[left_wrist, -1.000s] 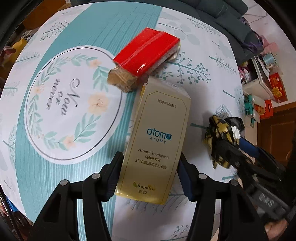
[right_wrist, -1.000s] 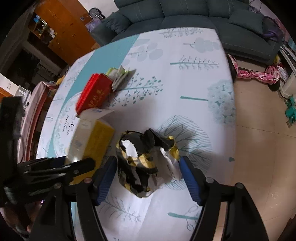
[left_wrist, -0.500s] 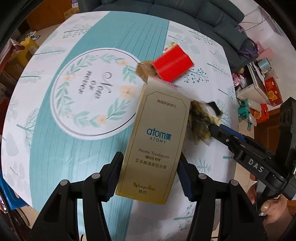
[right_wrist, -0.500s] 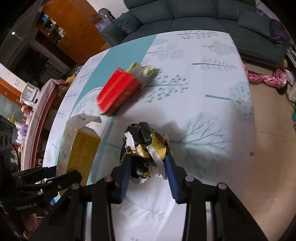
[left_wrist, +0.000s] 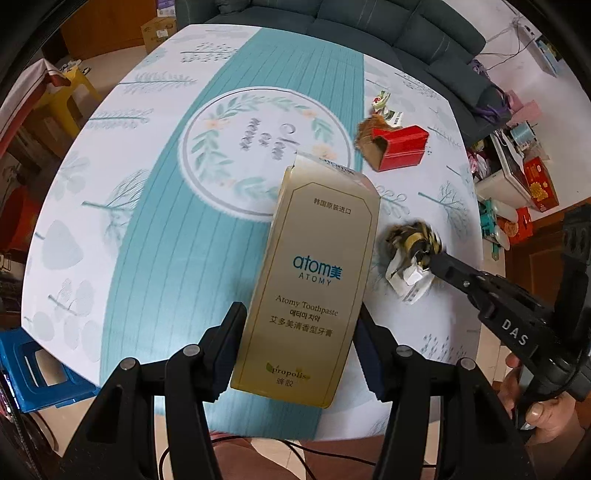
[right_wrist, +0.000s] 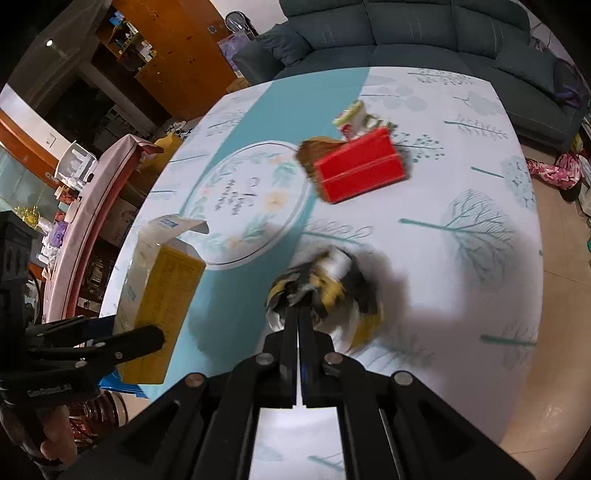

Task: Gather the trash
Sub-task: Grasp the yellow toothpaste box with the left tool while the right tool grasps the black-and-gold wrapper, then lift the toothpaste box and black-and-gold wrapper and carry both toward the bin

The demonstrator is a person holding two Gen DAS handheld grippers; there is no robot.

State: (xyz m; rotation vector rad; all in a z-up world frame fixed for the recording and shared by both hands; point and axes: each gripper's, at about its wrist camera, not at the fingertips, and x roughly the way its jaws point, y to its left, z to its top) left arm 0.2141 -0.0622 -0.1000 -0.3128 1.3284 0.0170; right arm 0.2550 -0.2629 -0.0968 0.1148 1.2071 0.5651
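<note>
Left gripper point(left_wrist: 297, 350): clamped on a gold toothpaste box point(left_wrist: 314, 273), both pads pressed against its long sides near the lower end. Box is held clear above the table point(left_wrist: 155, 206), top flap open. From the right wrist view the same box point(right_wrist: 159, 295) shows its yellow side, held at the table's near left edge.

Right gripper point(right_wrist: 297, 317): jaws pinched fully together on a crumpled black-and-yellow wrapper point(right_wrist: 328, 288), which bunches around the fingertips. Wrapper is blurred. In the left wrist view the wrapper point(left_wrist: 412, 258) hangs from the tip of the right gripper point(left_wrist: 430, 264), just right of the box, over the white part of the tablecloth.

Remaining on the table: a red box point(right_wrist: 360, 168) with brown torn packaging at one end, and a small green-and-white wrapper point(right_wrist: 354, 118) touching its far side. A dark sofa point(right_wrist: 424, 33) stands beyond the table.
</note>
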